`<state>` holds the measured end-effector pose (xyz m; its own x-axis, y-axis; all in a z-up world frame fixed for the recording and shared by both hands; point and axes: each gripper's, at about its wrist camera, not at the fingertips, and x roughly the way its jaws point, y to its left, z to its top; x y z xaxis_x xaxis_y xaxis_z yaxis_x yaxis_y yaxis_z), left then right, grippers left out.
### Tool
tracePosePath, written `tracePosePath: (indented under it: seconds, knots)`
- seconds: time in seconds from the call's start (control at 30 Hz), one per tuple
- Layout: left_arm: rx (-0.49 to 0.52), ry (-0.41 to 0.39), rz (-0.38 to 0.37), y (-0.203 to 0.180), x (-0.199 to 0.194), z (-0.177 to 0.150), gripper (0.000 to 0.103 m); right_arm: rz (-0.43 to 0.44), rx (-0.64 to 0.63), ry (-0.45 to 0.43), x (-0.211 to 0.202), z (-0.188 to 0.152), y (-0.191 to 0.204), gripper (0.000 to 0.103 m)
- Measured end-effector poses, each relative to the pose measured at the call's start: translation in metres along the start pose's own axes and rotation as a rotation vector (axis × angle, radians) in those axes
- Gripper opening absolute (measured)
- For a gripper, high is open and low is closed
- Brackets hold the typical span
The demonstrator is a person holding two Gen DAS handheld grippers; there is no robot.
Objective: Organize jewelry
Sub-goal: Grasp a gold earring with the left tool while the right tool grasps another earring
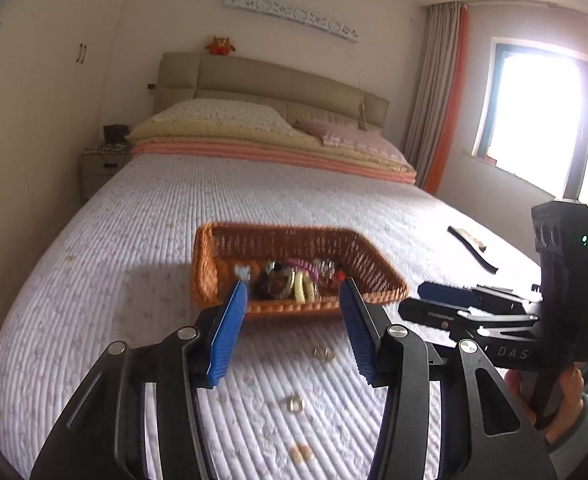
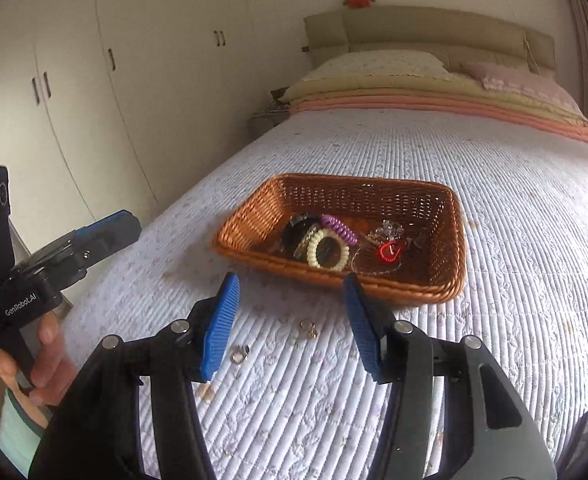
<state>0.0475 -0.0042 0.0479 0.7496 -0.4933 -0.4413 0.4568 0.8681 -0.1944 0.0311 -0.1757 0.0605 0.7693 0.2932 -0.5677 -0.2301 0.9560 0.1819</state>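
Note:
A brown wicker basket point(image 2: 446, 224) sits on the quilted bed and also shows in the left wrist view point(image 1: 205, 264). It holds a cream bead bracelet point(image 2: 314, 250), a purple coil hair tie point(image 2: 338, 228), a red heart piece point(image 2: 390, 250) and clear items. Small rings lie loose on the quilt in front of it: one pair point(image 2: 309, 329) point(image 1: 324, 354), a single ring point(image 2: 239, 354) point(image 1: 295, 404), and a beige pair point(image 2: 206, 393) point(image 1: 301, 452). My left gripper point(image 1: 294, 332) is open and empty above the rings. My right gripper point(image 2: 294, 324) is open and empty, also short of the basket.
The white quilted bed point(image 1: 133, 220) runs to pillows and folded blankets point(image 1: 253, 136) at the headboard. A dark comb-like item point(image 1: 472, 246) lies at the right. Wardrobes point(image 2: 73, 92) stand left of the bed, a nightstand point(image 1: 101, 164) beside it, a window point(image 1: 550, 120) at right.

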Motion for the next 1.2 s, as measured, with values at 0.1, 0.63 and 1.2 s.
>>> tracePosePath:
  seconds: [0.1, 0.63, 1.2]
  knots:
    - [-0.036, 0.072, -0.029, 0.01, 0.011, -0.023, 0.047, -0.009, -0.016, 0.03, 0.014, -0.014, 0.003, 0.046]
    - [0.026, 0.336, -0.02, 0.01, 0.086, -0.082, 0.042, -0.054, -0.022, 0.228, 0.109, -0.044, -0.013, 0.031]
    - [0.134, 0.38, 0.06, -0.009, 0.103, -0.088, 0.036, -0.127, -0.04, 0.24, 0.113, -0.051, -0.015, 0.009]
